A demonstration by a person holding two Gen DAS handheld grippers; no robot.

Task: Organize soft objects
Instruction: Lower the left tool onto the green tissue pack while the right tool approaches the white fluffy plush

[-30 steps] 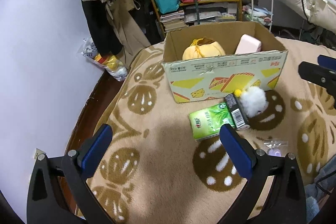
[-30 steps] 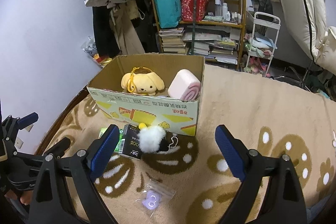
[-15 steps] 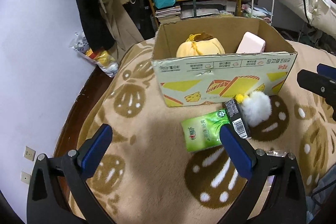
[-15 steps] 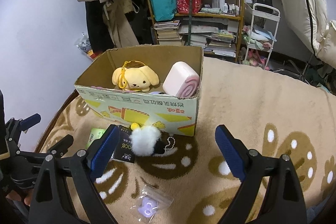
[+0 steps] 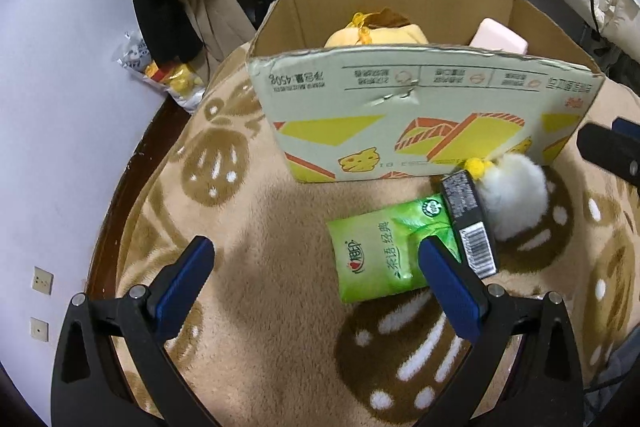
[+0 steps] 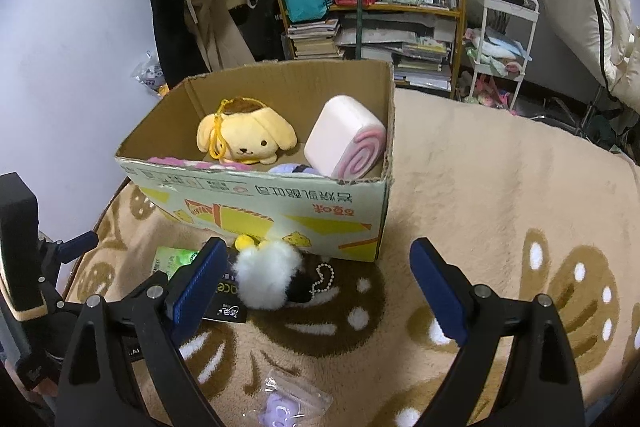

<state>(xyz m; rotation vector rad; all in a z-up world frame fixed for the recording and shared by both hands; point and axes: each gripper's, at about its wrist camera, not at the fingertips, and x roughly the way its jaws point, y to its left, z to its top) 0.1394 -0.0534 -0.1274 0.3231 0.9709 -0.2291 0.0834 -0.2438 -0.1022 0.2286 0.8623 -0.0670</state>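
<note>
I'm holding both tongs wide open and empty; left tongs [image 5: 316, 271] hovering by the green tissue pack [image 5: 384, 251]; right tongs [image 6: 320, 279] over the white pompom [image 6: 268, 279].

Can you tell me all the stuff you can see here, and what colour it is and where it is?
cardboard box: 1, brown with yellow print, on the blanket
yellow dog plush: 1, yellow, inside the box
pink swirl roll cushion: 1, pink and white, inside the box, right side
white pompom keychain: 1, white with a yellow bit, on the blanket in front of the box
tissue pack: 1, green, on the blanket
black packet: 1, black with barcode, overlapping the tissue pack's edge
clear bag with purple item: 1, near edge of the blanket
blanket: 1, beige with brown pattern
shelf: 1, behind, full of books and bags
left tool: open, empty
right tool: open, empty
</note>
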